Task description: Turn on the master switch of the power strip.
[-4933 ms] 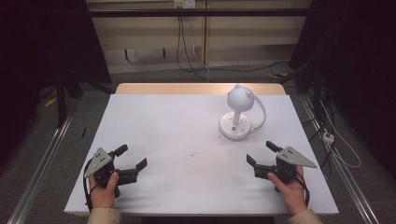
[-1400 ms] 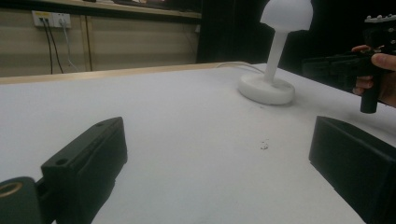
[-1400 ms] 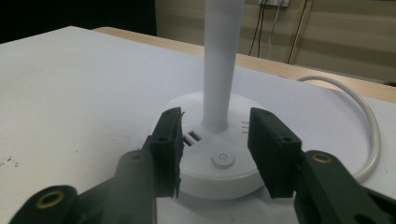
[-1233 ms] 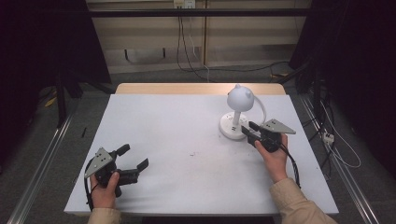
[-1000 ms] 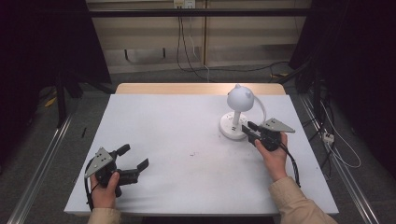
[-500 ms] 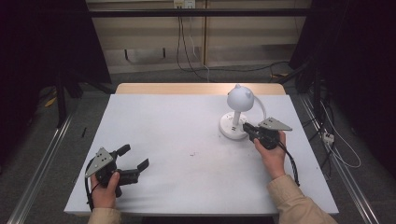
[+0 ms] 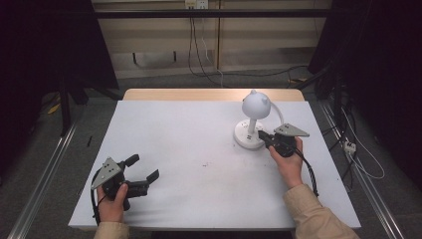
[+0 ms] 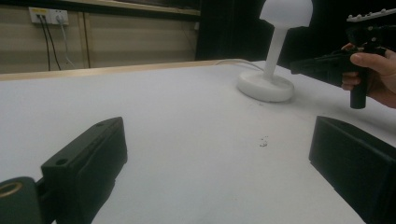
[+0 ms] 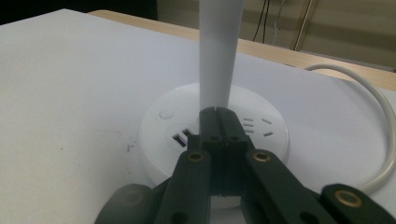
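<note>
Lamp: a small white plastic desk lamp point(image 7: 253, 119) with a round eared head, a slim upright stem and a flat round base carrying sockets and a button stands on the white table point(image 7: 189, 164), right of centre toward the far edge; its white cord point(image 9: 373, 135) loops off behind the base.
Right gripper: the black two-jaw right gripper point(image 7: 263, 135) has just been closing; in the right gripper view its jaws meet flat with nothing between them, tips over the lamp base right at the foot of the stem.
Key relation: the stem rises straight up directly ahead of the closed tips, its long axis vertical; the small round button point(image 9: 166, 114) sits on the base just left of the tips in that view.
Nearer hand: the right, at the lamp; the left is well apart across the table.
Left gripper: the black left gripper point(image 7: 144, 169) rests near the front left corner, jaws spread wide and empty.
Change: earlier the right gripper lay open at the front right of the table; now it is at the lamp base, while the left one keeps its place.
Judgement: closed tips suit pressing a control on the base.
</note>
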The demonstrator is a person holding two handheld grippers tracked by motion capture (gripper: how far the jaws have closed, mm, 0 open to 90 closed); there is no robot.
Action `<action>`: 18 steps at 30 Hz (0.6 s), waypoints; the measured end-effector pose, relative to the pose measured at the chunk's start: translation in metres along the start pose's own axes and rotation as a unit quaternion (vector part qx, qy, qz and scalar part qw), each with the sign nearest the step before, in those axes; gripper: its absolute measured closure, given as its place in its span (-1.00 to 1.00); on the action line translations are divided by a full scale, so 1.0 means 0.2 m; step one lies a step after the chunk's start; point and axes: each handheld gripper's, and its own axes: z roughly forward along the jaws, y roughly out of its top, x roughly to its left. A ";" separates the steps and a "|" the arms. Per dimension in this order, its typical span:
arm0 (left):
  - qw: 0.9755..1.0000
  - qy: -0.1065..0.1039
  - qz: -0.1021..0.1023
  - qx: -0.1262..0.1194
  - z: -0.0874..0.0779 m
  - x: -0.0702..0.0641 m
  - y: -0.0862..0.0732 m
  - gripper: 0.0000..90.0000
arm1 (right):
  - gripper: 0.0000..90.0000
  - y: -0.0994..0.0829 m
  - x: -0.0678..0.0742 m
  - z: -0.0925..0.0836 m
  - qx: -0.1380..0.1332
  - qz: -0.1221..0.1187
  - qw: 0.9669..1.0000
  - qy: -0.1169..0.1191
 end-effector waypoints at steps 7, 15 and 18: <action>1.000 0.001 0.000 0.000 0.00 0.00 0.00 -0.91 | 1.00 0.00 -0.01 0.02 0.008 0.003 1.000 0.003; 1.000 0.001 -0.001 0.001 0.00 0.00 0.00 -0.91 | 1.00 -0.01 -0.02 0.04 0.014 0.010 1.000 0.004; 1.000 -0.001 0.001 0.001 0.00 0.00 0.00 -0.91 | 1.00 -0.01 -0.02 0.04 0.014 0.009 1.000 0.005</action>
